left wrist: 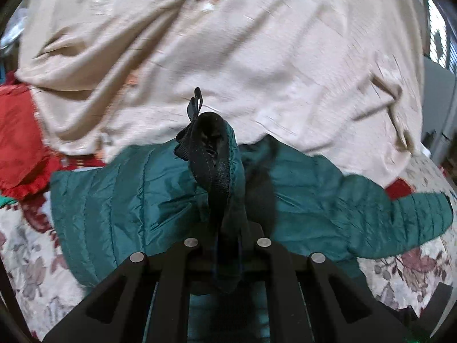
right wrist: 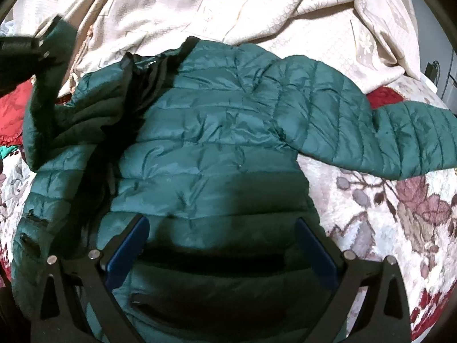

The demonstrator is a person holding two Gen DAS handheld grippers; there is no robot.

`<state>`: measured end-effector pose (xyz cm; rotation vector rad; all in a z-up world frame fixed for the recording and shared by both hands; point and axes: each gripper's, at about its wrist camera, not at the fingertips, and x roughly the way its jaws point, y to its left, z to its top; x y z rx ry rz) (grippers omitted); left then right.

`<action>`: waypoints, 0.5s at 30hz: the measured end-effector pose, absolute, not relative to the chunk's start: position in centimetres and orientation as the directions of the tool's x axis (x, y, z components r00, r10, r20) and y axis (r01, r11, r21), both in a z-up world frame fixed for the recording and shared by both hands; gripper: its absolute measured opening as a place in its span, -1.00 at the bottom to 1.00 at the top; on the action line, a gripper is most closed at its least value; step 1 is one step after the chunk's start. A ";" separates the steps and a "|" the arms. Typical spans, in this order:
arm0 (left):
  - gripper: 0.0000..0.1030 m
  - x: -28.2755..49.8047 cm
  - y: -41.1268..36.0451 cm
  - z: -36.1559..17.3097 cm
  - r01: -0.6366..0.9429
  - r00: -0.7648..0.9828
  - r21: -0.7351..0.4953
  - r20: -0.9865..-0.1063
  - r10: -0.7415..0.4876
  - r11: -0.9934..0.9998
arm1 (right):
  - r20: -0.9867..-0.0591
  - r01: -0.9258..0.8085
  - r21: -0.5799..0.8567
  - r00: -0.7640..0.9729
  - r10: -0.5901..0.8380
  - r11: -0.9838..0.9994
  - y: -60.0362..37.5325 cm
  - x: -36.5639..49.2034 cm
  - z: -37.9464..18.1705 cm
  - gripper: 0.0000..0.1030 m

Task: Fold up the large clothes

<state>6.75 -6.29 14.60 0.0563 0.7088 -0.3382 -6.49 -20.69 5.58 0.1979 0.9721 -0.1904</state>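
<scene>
A: Where's the jacket?

B: Green quilted puffer jacket [right wrist: 217, 131], spread on the floral bedspread [right wrist: 385, 214], a beige blanket [right wrist: 200, 8] heaped just beyond it. One sleeve [right wrist: 400, 140] lies out to the side, flat.

A: Left gripper?

B: Left gripper [left wrist: 228, 237] is clenched on a black-trimmed cuff or hem edge [left wrist: 212, 154], which stands bunched up out of the jaws. The right-wrist view shows that part lifted off the bed at the upper left.

A: Right one?

B: Right gripper [right wrist: 222, 245] has its jaws spread wide, hovering over the lower body of the jacket. Gripping nothing.

A: How will it handle?

B: Light, soft, puffy, I'd judge. The shell looks slick, so a shallow pinch may slip. Better hold: trimmed edges, cuffs, hem, where the fabric is firmer. Folds will likely spring back; press them down.
</scene>
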 end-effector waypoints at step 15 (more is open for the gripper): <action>-0.74 8.3 -8.8 8.4 0.484 0.499 -0.262 -0.701 -0.509 0.835 | -0.828 0.255 0.118 0.559 -0.046 0.960 -22.4 -6.4 3.9 0.99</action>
